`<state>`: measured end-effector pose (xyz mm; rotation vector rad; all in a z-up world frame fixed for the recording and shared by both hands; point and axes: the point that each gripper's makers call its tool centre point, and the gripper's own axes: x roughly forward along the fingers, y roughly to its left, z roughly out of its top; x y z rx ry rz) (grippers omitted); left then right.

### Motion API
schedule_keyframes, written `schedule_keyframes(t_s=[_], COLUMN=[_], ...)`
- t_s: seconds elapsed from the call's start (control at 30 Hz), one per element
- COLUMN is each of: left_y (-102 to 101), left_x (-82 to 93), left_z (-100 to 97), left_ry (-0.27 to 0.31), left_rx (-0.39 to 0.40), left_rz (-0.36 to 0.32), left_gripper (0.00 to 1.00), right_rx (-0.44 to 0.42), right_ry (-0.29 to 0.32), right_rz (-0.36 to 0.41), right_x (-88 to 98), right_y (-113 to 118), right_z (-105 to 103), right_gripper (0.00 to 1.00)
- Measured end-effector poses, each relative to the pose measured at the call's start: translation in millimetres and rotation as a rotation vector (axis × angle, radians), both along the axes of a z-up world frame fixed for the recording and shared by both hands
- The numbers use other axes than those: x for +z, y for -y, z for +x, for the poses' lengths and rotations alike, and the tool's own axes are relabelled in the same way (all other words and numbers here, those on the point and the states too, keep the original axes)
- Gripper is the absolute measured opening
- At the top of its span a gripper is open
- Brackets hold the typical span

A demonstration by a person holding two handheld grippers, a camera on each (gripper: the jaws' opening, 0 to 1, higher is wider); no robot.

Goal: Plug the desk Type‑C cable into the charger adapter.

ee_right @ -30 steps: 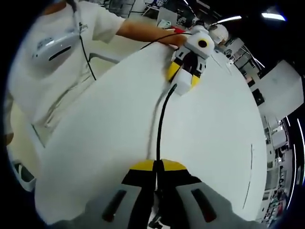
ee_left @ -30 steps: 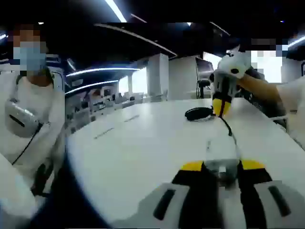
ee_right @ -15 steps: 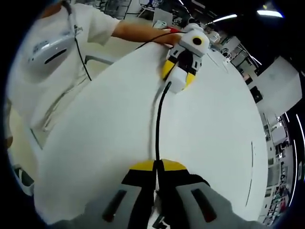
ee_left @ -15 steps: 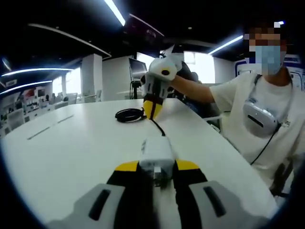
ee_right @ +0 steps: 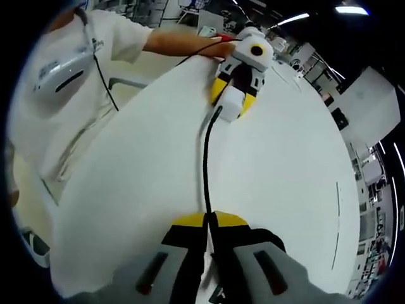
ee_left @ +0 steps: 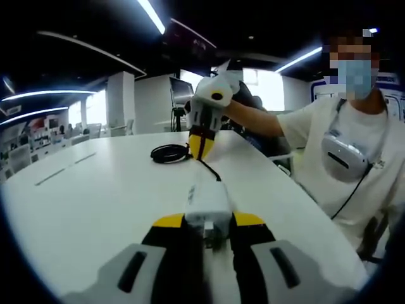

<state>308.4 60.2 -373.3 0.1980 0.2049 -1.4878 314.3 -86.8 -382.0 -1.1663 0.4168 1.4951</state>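
Left tongs (ee_left: 209, 223): yellow-tipped jaws closed on a white charger (ee_left: 207, 201), held just above the white table (ee_left: 95, 202) and pointing away along it. Same tongs seen far off in the right gripper view (ee_right: 235, 95), the white block between the yellow tips, a hand (ee_right: 218, 47) behind them.

Right tongs (ee_right: 209, 221): jaws drawn narrow, clamped on a black cable (ee_right: 205, 168) that leaves between the tips and runs nearly straight across the table (ee_right: 291, 190) to the charger (ee_right: 231, 104). Seen from the left gripper view as well (ee_left: 201, 144), nose down over the tabletop, cable (ee_left: 210, 170) trailing from the tips toward the charger's far end.

Plug end meeting the charger's face in both views; too small to tell whether fully seated.

Rest of the cable lying as a loose black coil (ee_left: 169, 152) on the table just beside the right tongs. Beyond the table edge, a person in a white shirt (ee_left: 354, 183) with a grey device (ee_left: 345, 157) hanging on the chest. Office behind, with strip lights (ee_left: 152, 14) overhead and a white pillar (ee_left: 123, 101).
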Motion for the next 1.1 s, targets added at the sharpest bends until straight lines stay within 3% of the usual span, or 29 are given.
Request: schedule_keyframes(t_s=[0.37,1.1], left_y=[1,3], left_x=[-0.3,-1.5], left_z=[-0.8,-3.0], left_ry=[-0.004,-0.002], left_rx=[0.001,0.005], left_rz=[-0.001,-0.001], left_gripper=[0.26,0.26], right_rx=[-0.006,0.011], right_ry=[-0.034,-0.046], right_rz=[0.018,0.035], right_x=[0.6,-1.6], right_y=[-4,-22], right_z=[-6,-15], right_gripper=[0.03,0.03])
